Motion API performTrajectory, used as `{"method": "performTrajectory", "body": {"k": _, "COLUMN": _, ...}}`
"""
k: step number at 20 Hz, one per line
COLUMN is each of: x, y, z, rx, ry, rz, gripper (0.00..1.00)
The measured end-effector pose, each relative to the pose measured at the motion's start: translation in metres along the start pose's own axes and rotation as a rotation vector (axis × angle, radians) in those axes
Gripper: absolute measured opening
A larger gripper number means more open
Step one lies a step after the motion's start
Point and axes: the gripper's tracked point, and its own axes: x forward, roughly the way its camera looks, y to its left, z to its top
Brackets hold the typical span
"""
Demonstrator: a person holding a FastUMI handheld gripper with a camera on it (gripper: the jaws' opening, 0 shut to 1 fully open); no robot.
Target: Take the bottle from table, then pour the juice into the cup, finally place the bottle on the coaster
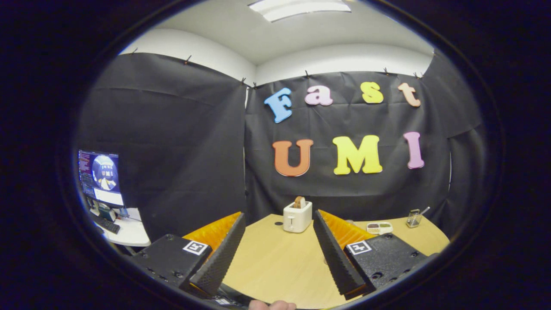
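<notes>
- Gripper (pixel 279 249) held up above the table (pixel 275 267), fingers spread wide, nothing between them
- Toaster (pixel 297 216) standing on the table just beyond the fingers, a slice of bread (pixel 300 202) poking out of the top
- Small tray (pixel 379 227) and a glass with a stick in it (pixel 414 218) further off, past the right finger
- Screen (pixel 101 176) on a side desk, past the left finger
- Tip of a hand (pixel 272 305) peeking in close below the fingers
- No telling yet where the bottle, the cup and the coaster are, so no telling which way the bottle points or whether it stands or lies
- Best guess for the bottle: smooth and a bit slippery, heavier with juice inside, easy to tip
- Best to grab it round the middle of the body, not the thin neck, and keep it straight up until over the cup
</notes>
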Motion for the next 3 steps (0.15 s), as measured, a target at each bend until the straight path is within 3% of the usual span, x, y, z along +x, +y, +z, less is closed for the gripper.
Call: {"method": "performTrajectory", "body": {"k": 3, "x": 0.0015, "y": 0.0038, "z": 0.0026, "rx": -0.007, "ry": 0.000, "rz": 0.032, "gripper": 1.00}}
